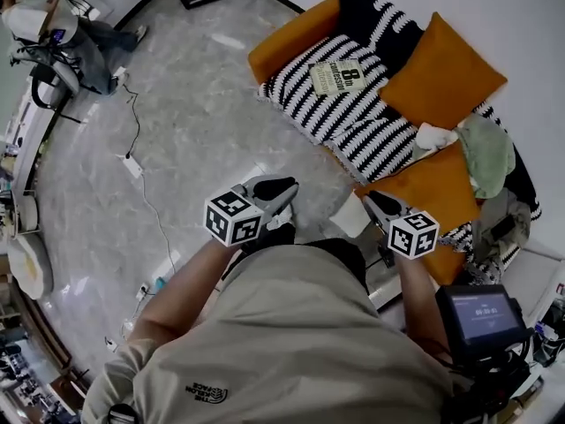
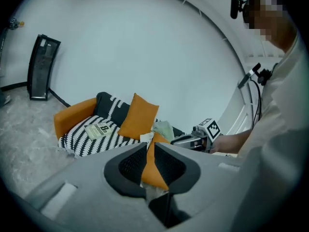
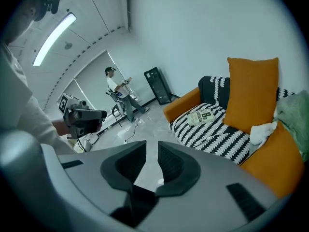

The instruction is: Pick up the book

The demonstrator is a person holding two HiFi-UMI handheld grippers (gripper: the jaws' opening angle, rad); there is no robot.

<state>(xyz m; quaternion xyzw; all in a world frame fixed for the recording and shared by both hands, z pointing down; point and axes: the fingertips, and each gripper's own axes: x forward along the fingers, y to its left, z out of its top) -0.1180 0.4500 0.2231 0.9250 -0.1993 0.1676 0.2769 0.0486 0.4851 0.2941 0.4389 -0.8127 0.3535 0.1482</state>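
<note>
The book (image 1: 338, 76), pale with a large "8" on its cover, lies flat on a black-and-white striped blanket (image 1: 353, 117) spread over an orange sofa (image 1: 291, 38). It also shows in the left gripper view as the book (image 2: 98, 130) and in the right gripper view as the book (image 3: 203, 116). Both grippers are held out in the air well short of the sofa. My left gripper (image 1: 281, 188) (image 2: 147, 146) has its jaws a narrow slit apart, with nothing between them. My right gripper (image 1: 375, 200) (image 3: 152, 146) is open wider and empty.
Orange cushions (image 1: 441, 60) (image 1: 424, 188), a green cloth (image 1: 484, 153) and a white cloth (image 1: 434, 135) lie on the sofa right of the book. Cables and a power strip (image 1: 132, 164) cross the marble floor. Another person (image 1: 53, 29) sits far left. A screen (image 1: 481, 312) is at lower right.
</note>
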